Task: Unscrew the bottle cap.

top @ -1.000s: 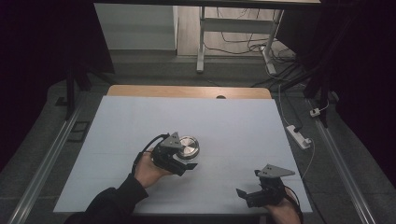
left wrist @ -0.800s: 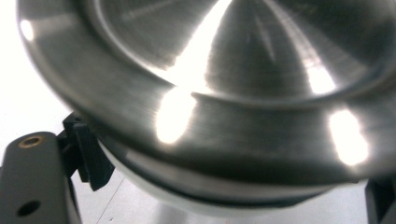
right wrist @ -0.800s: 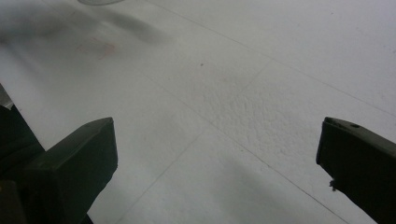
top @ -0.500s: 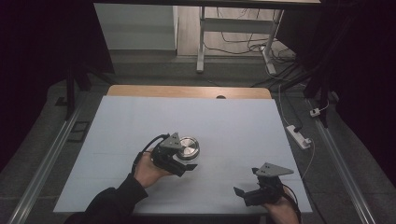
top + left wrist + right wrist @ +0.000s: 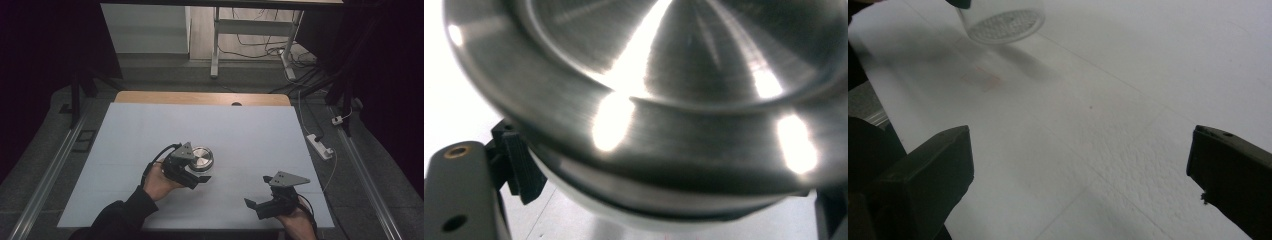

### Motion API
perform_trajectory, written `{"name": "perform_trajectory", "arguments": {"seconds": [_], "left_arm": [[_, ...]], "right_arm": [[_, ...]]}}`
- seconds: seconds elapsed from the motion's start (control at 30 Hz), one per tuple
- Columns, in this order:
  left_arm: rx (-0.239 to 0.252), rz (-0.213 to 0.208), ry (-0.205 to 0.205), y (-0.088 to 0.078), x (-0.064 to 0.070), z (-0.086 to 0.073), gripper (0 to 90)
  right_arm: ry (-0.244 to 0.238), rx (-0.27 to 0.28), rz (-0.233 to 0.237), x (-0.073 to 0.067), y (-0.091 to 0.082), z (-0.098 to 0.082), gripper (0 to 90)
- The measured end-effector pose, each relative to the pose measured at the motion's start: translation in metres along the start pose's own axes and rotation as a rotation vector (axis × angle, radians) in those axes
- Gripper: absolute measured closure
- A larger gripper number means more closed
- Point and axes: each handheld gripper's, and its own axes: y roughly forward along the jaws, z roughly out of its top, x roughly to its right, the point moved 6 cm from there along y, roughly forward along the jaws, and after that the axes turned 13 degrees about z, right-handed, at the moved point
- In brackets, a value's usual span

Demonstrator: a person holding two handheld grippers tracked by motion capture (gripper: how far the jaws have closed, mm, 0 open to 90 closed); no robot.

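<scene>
Left gripper [image 5: 197,172] has its jaws clamped around a round jar with a shiny steel lid [image 5: 664,100], mid-table on the white sheet [image 5: 250,130]. No label readable on it. Right gripper [image 5: 262,200] sits near the front edge, jaws spread wide, holding nothing

The left hand [image 5: 159,181] holds the black two-jaw left gripper [image 5: 196,172] pointing toward three o'clock, jaws closed on a round brushed-steel lidded container [image 5: 202,158]. At five o'clock, the right hand [image 5: 296,224] holds the black right gripper [image 5: 256,199] pointing toward nine o'clock, jaws spread wide.
</scene>
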Motion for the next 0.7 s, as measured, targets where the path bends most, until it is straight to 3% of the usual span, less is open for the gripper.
{"name": "perform_trajectory", "arguments": {"seconds": [0.7], "left_arm": [[0.001,-0.006,0.003,-0.002,0.001,0.001,15.2]], "right_arm": [[-0.13,0.019,0.067,-0.017,0.03,0.06,0.0]]}}
